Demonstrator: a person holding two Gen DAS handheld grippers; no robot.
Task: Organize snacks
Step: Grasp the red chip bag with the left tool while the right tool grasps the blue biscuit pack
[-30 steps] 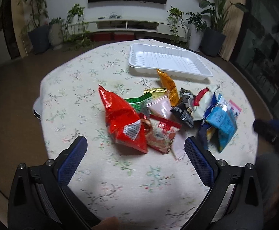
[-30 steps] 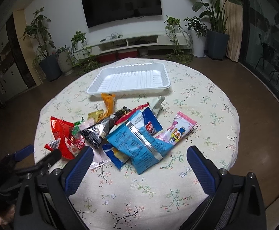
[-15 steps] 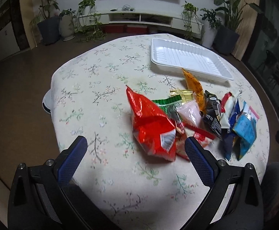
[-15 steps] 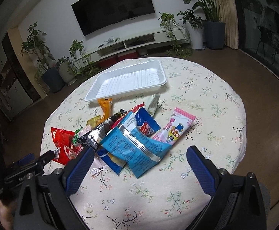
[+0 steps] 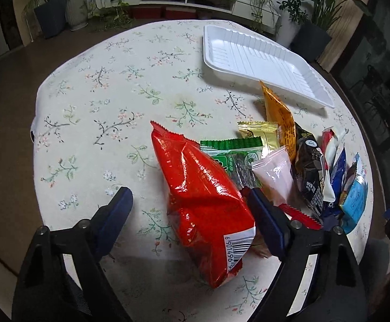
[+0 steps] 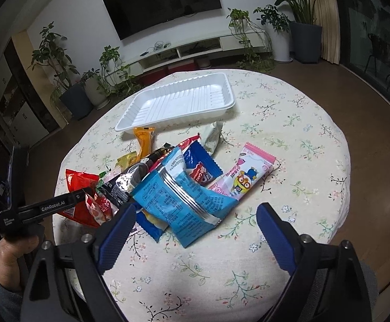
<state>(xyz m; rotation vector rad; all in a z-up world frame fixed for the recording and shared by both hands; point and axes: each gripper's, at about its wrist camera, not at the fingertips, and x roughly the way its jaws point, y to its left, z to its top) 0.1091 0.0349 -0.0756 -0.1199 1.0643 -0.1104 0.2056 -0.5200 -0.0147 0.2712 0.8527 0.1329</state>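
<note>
A pile of snack packets lies on the round floral table. A white tray stands empty behind it. My left gripper straddles the red bag; its jaws are closing, the left pad still clear of the bag. One of its fingers shows against the red bag in the right wrist view. My right gripper hangs over the near end of the light blue packet. Its jaws are closing slightly, pads apart from the packet. A pink cartoon packet lies to the right.
Green, gold, orange, pale pink and black packets crowd right of the red bag. The tray sits at the table's far side. Bare cloth spreads left of the pile. Potted plants and a TV shelf stand beyond.
The left gripper came down and closer over the red bag, and its jaws narrowed around it. The right gripper edged slightly nearer the light blue packet.
</note>
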